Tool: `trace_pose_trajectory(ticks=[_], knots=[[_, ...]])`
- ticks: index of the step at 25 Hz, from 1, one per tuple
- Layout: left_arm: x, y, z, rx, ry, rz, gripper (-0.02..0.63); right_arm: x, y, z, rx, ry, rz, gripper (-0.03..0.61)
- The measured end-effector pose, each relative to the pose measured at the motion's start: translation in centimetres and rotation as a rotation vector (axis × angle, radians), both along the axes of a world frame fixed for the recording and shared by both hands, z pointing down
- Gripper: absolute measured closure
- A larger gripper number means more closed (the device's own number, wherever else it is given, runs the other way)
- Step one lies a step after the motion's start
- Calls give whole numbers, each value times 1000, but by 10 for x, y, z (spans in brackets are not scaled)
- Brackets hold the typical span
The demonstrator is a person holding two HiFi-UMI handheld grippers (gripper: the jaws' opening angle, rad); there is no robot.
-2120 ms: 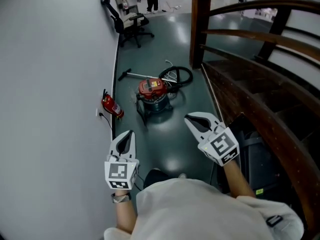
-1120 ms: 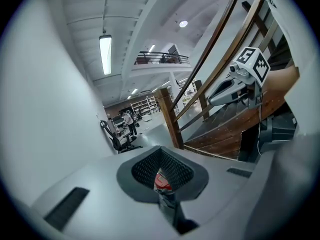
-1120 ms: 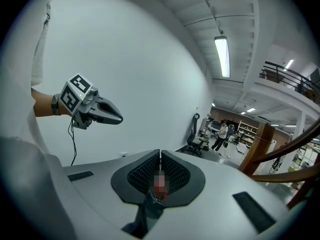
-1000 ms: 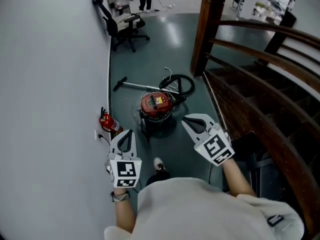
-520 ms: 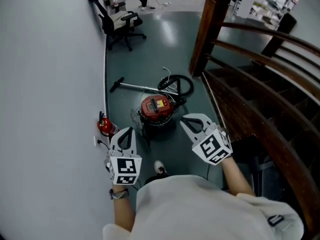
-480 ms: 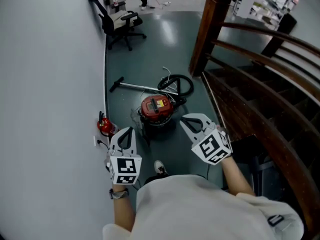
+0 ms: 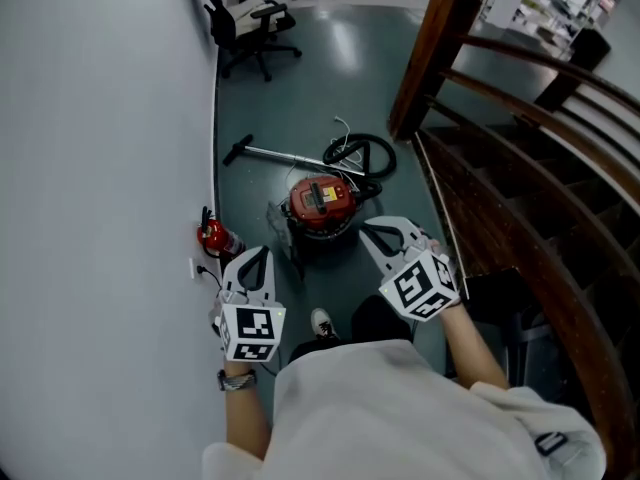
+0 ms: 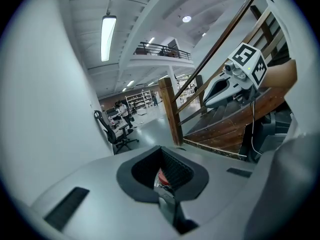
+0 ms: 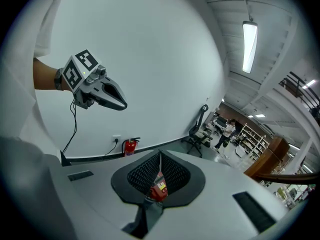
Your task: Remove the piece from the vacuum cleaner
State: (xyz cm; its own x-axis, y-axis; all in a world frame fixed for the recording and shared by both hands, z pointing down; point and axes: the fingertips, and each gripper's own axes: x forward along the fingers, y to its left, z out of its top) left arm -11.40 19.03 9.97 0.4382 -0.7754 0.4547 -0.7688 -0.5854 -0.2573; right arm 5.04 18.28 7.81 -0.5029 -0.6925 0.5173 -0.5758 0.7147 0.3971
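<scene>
The vacuum cleaner [image 7: 322, 200] stands on the green floor, a dark drum with a red top. Its black hose [image 7: 362, 154] coils behind it and a metal wand [image 7: 275, 154] lies on the floor to the left. My left gripper [image 7: 258, 253] hangs shut and empty, short of the drum on its left. My right gripper [image 7: 373, 229] is also shut and empty, with its tip close to the drum's right side. In the right gripper view the red top [image 9: 159, 186] shows past the closed jaws of the right gripper [image 9: 160, 159]. The left gripper [image 8: 161, 156] holds nothing.
A white wall [image 7: 100, 168] runs along the left, with a red fire extinguisher [image 7: 213, 236] at its foot. A wooden staircase with a railing [image 7: 500, 198] fills the right. A black office chair [image 7: 245, 23] stands far back. The person's shoe [image 7: 322, 322] is just behind the vacuum.
The person has stepped closer to the vacuum. Both grippers have come forward and lower towards it, still shut, and the right one's tip now reaches the drum's side.
</scene>
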Motion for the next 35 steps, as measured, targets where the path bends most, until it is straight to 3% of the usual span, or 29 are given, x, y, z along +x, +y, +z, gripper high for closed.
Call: trace_pose_trajectory(ticks=[10, 19, 24, 35], knots=[[9, -34, 34, -84, 14, -54, 615, 6, -49, 44, -64, 9, -40, 548], [5, -73, 79, -172, 23, -114, 615, 2, -113, 70, -67, 3, -71, 546], [-5, -98, 98, -206, 19, -152, 615, 1, -145, 92, -137, -45, -72, 546], [-20, -145, 162, -283, 19, -209, 615, 0, -207, 189, -271, 14, -120, 543]])
